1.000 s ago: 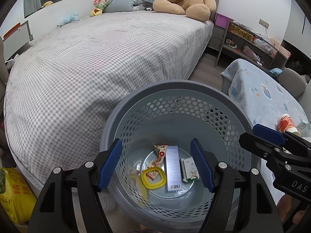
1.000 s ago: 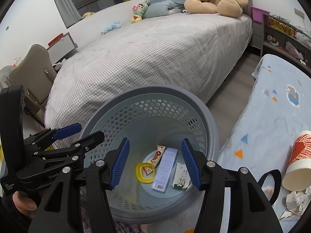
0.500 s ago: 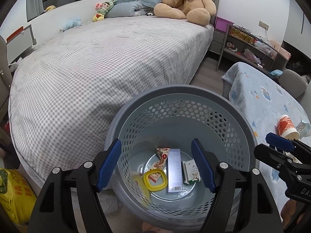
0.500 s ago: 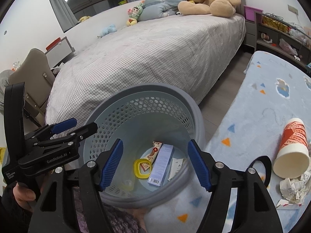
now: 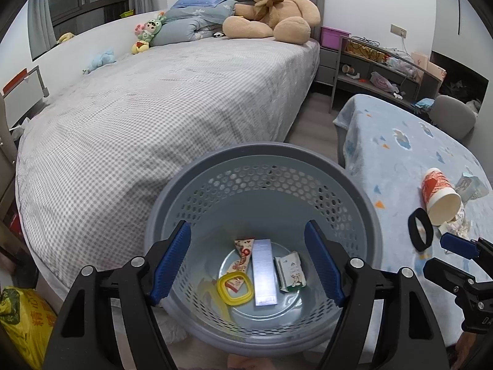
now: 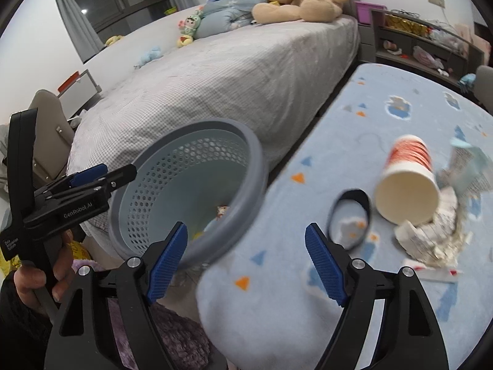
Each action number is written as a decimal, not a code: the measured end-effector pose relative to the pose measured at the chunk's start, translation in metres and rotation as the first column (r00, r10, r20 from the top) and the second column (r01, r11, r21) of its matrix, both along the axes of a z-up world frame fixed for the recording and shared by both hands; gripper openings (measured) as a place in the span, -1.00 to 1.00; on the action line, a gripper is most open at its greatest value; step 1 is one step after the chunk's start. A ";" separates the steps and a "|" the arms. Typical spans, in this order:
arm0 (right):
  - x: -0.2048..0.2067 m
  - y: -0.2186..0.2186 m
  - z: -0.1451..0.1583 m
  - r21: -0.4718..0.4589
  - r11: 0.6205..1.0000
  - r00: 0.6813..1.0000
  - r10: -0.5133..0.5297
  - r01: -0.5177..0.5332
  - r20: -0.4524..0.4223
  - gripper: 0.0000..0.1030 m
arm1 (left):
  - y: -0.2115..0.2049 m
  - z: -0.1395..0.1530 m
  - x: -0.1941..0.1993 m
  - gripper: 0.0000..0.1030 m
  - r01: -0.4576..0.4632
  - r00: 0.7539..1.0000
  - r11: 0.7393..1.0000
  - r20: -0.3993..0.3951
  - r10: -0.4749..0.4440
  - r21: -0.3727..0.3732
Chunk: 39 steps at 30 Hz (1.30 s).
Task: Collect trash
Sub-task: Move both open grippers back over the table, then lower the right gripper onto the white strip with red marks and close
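A grey perforated basket (image 5: 262, 160) holds a yellow ring (image 5: 234, 288), a long blue box (image 5: 263, 271) and small wrappers. My left gripper (image 5: 248, 262) is open and empty over the basket. My right gripper (image 6: 246, 259) is open and empty, above the near edge of a blue blanket-covered table (image 6: 354, 129). On that table lie a tipped orange-and-white paper cup (image 6: 406, 182), a black band (image 6: 349, 219) and crumpled paper scraps (image 6: 437, 234). The cup also shows in the left wrist view (image 5: 440, 197). The basket shows left of the table in the right wrist view (image 6: 246, 141).
A large bed (image 5: 154, 108) with a checked cover lies behind the basket, with a teddy bear (image 5: 271, 9) at its head. Grey shelves (image 5: 385, 67) stand at the back right. A yellow bag (image 5: 21, 320) sits on the floor at left.
My right gripper has swung right, from over the basket to over the table's near edge, closer to the cup and paper. My left gripper has pulled back a little from the basket.
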State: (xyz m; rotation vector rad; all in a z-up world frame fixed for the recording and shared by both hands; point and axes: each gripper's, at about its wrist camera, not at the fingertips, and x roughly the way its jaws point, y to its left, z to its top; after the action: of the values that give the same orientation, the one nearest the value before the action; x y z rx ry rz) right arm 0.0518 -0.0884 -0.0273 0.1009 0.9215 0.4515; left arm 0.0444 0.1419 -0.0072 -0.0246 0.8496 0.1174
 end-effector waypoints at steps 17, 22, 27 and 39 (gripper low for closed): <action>-0.041 -0.127 -0.018 -0.044 0.960 0.960 -0.277 0.276 -0.038 0.62 | -0.099 -0.003 -0.001 0.42 0.175 0.985 0.984 0.007 -0.175 -0.028; -0.040 -0.148 -0.029 -0.049 0.944 0.942 -0.329 0.327 -0.062 0.67 | -0.118 -0.010 0.002 0.42 0.204 0.979 0.979 -0.003 -0.204 -0.007; -0.035 -0.153 -0.037 -0.056 0.939 0.936 -0.344 0.341 -0.077 0.71 | -0.125 -0.017 0.008 0.42 0.210 0.978 0.978 -0.013 -0.210 -0.001; -0.016 -0.154 -0.049 -0.076 0.921 0.916 -0.389 0.383 -0.097 0.87 | -0.139 -0.030 0.016 0.42 0.240 0.970 0.971 -0.039 -0.240 -0.005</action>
State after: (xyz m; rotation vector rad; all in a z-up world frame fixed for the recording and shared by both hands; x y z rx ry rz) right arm 0.0360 -0.2425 -0.0763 0.2548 0.9942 0.0517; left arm 0.0603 0.0025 -0.0375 0.0809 0.8856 -0.1101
